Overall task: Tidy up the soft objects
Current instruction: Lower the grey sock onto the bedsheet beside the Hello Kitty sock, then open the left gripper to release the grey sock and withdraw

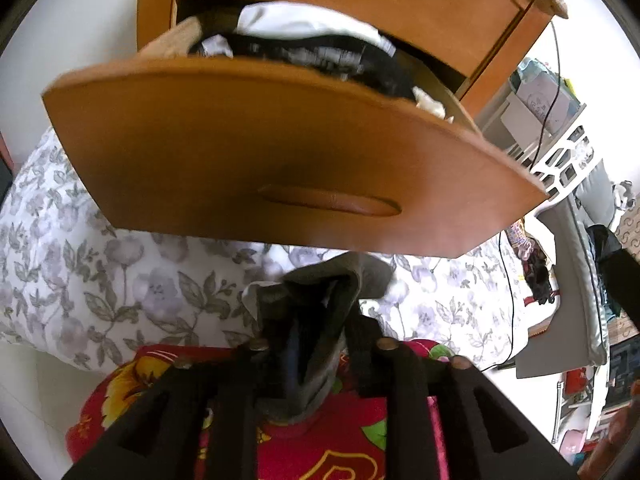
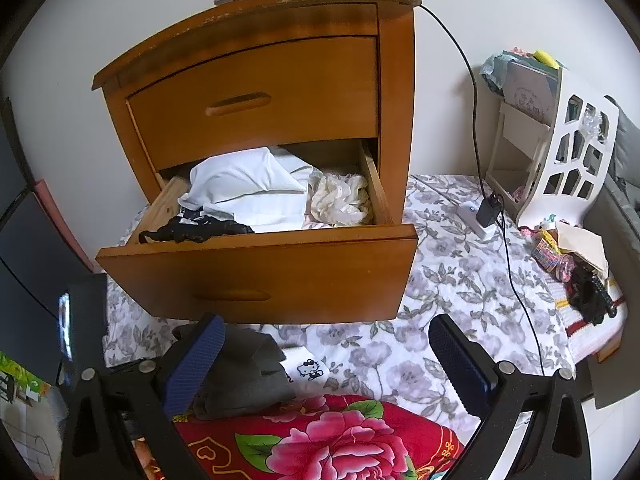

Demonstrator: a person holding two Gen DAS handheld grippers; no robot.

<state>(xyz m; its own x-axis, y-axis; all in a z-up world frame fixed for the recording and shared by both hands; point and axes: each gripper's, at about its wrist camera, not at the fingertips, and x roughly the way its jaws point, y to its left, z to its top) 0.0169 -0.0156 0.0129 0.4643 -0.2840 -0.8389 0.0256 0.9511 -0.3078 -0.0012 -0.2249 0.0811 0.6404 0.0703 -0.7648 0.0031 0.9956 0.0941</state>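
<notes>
A grey garment (image 1: 316, 292) lies bunched on the floral sheet and the red flowered pillow (image 1: 340, 440), just below the pulled-out lower drawer (image 1: 240, 152). My left gripper (image 1: 320, 332) has the garment between its fingers. The jaws stand a little apart, and a strip of blue pad shows bare beside the cloth. In the right wrist view the same garment (image 2: 248, 368) sits behind the left fingertip of my right gripper (image 2: 324, 332), which hangs wide open with nothing in it. The drawer (image 2: 260, 276) holds a white cloth (image 2: 248, 192), a black lace piece (image 2: 192, 232) and a cream cloth (image 2: 340, 200).
The wooden nightstand (image 2: 256, 80) stands on the bed's floral sheet (image 2: 460, 280), upper drawer closed. A small white Hello Kitty cloth (image 2: 310, 370) lies by the garment. A charger and cable (image 2: 488, 208), a white rack (image 2: 568, 152) and clutter (image 2: 576, 264) fill the right.
</notes>
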